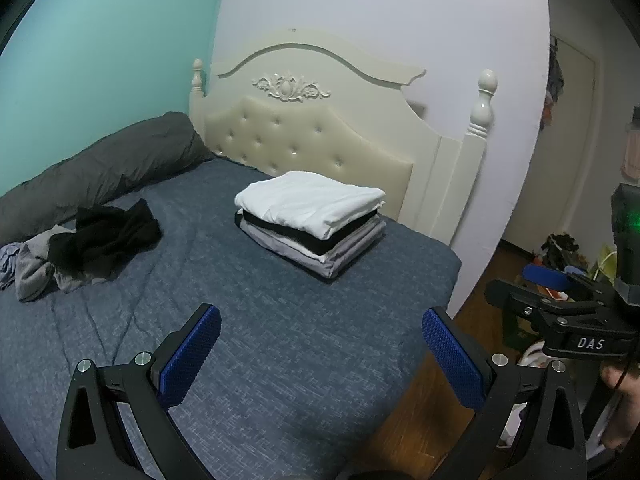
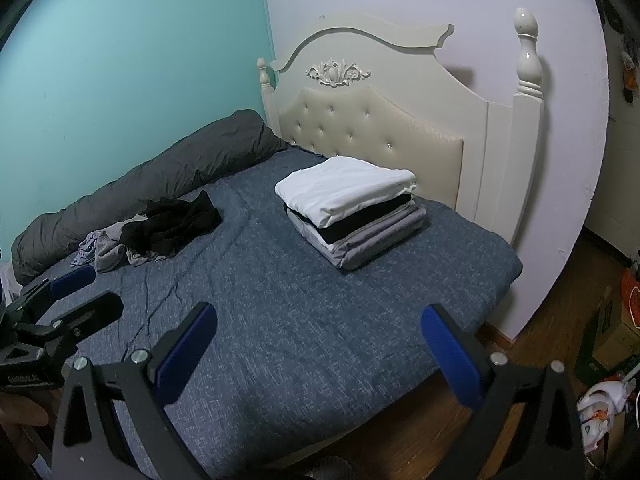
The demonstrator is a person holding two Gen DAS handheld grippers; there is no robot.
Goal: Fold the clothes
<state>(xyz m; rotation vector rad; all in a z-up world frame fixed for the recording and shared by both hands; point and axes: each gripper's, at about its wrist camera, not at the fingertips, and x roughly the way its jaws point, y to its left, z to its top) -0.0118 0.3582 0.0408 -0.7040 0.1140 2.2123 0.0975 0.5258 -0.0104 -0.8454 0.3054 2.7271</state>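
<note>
Two grippers with black arms and blue pads are up over the near edge of the bed, and both are wide open with nothing in them: the left gripper point(image 1: 320, 344) and the right gripper point(image 2: 318, 342). Right under and in front of them is the blue-grey woven bed cover point(image 1: 280, 340), and this part of it is bare. Farther ahead, a little to the right of the left gripper, sits a neat folded stack of clothes point(image 1: 310, 222), with a white piece on top, a black one under it and grey ones at the bottom. That part of the job looks done. Ahead and off to the left lies a messy heap of black and grey clothes point(image 1: 80, 246), not folded yet, so that looks like what is left. The heap is well apart from both grippers, and nearer the left one. Behind it lies a long dark grey rolled quilt point(image 1: 100, 168) by the teal wall, and the cream padded headboard point(image 1: 304, 136) stands at the back.
</note>
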